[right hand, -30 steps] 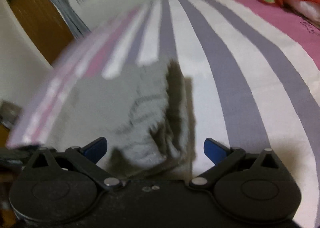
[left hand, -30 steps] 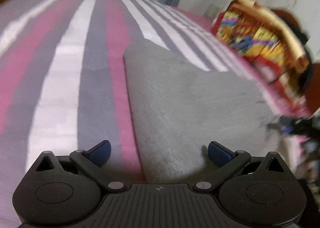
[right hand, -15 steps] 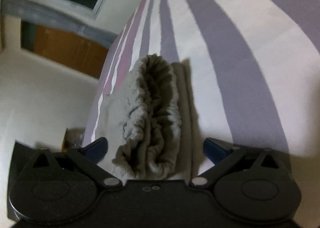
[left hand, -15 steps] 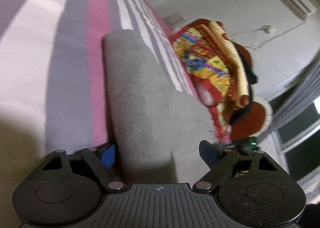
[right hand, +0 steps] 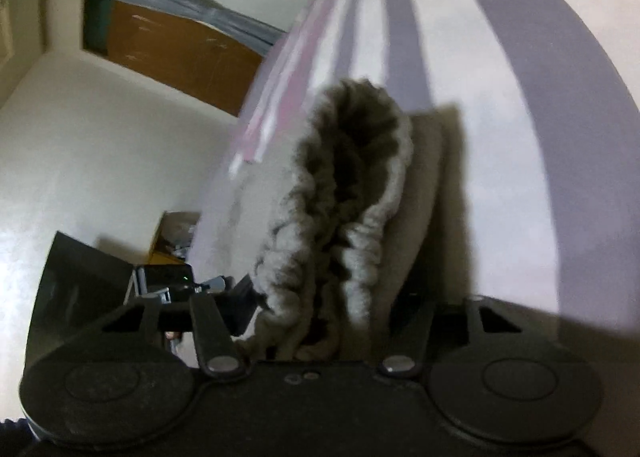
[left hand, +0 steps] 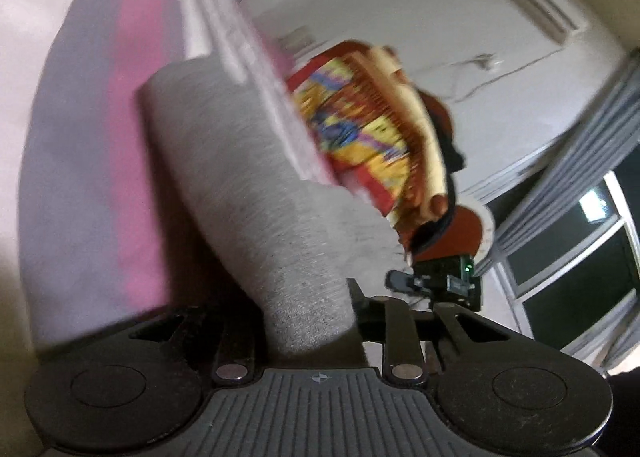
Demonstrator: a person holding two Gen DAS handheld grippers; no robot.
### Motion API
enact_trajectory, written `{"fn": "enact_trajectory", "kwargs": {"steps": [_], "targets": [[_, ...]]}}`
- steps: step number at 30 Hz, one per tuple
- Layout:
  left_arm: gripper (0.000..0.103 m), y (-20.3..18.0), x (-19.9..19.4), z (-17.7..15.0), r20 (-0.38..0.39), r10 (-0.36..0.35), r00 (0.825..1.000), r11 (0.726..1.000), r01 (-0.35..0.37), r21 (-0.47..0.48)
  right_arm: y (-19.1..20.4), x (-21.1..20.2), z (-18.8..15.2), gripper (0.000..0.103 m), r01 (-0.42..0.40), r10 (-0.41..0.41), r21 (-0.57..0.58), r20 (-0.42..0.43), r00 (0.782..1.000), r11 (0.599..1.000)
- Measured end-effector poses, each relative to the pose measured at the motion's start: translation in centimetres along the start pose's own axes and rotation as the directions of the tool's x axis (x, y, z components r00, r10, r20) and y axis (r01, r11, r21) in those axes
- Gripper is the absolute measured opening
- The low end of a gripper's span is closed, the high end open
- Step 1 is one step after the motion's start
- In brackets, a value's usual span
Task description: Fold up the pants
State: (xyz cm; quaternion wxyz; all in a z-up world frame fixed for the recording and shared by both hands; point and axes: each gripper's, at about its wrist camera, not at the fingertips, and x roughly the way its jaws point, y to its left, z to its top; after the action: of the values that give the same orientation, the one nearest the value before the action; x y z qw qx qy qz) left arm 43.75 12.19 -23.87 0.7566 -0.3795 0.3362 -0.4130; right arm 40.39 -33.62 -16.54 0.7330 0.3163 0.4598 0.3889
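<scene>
The pants (left hand: 256, 193) are heather grey. The bedsheet (right hand: 500, 69) is striped in pink, white and lavender-grey. At two o'clock sits a blanket (left hand: 360, 125) — red-bordered, printed yellow and blue — beside grey curtains (left hand: 580, 145).

left tool (left hand: 306, 321) now clamped on pants (left hand: 256, 193), right tool (right hand: 320, 321) too

**Layout: pants between two grippers, over bed**

The pants (left hand: 256, 193) extend forward from the left hand-held gripper (left hand: 308, 321) over the bed (left hand: 88, 177). A blanket pile (left hand: 372, 129) lies to their right. The waistband (right hand: 344, 217) sits in the right hand-held gripper (right hand: 332, 321), bed behind.
</scene>
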Motion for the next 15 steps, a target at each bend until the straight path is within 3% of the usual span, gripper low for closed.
{"fn": "enact_trajectory", "kwargs": {"steps": [6, 10, 12, 13, 15], "targets": [[0.025, -0.2, -0.9, 7.6, 0.088, 0.005, 0.996, 0.999, -0.009, 0.045, 3.6, 1.4, 7.6, 0.048, -0.018, 0.019, -0.118, 0.008, 1.0, 0.993], [0.025, 2.4, 1.1, 12.2, 0.101, 0.085, 0.991, 0.996, -0.087, 0.017, 2.1, 4.6, 14.0, 0.05, -0.028, 0.029, -0.046, 0.031, 0.999, 0.999], [0.03, 5.1, 2.7, 12.5, 0.052, 0.212, 0.976, 0.976, -0.209, -0.059, -0.7, 6.5, 15.6, 0.068, 0.035, -0.039, 0.081, 0.046, 0.998, 0.996], [0.031, 6.7, 3.4, 12.0, 0.011, 0.265, 0.964, 0.957, -0.261, -0.128, -1.9, 7.2, 15.9, 0.092, 0.094, -0.099, 0.124, 0.033, 0.995, 0.988], [0.035, 7.6, 2.8, 10.7, 0.06, 0.206, 0.977, 0.966, -0.193, -0.169, -3.6, 7.9, 15.7, 0.093, 0.128, -0.131, 0.162, 0.01, 0.991, 0.978]]}}
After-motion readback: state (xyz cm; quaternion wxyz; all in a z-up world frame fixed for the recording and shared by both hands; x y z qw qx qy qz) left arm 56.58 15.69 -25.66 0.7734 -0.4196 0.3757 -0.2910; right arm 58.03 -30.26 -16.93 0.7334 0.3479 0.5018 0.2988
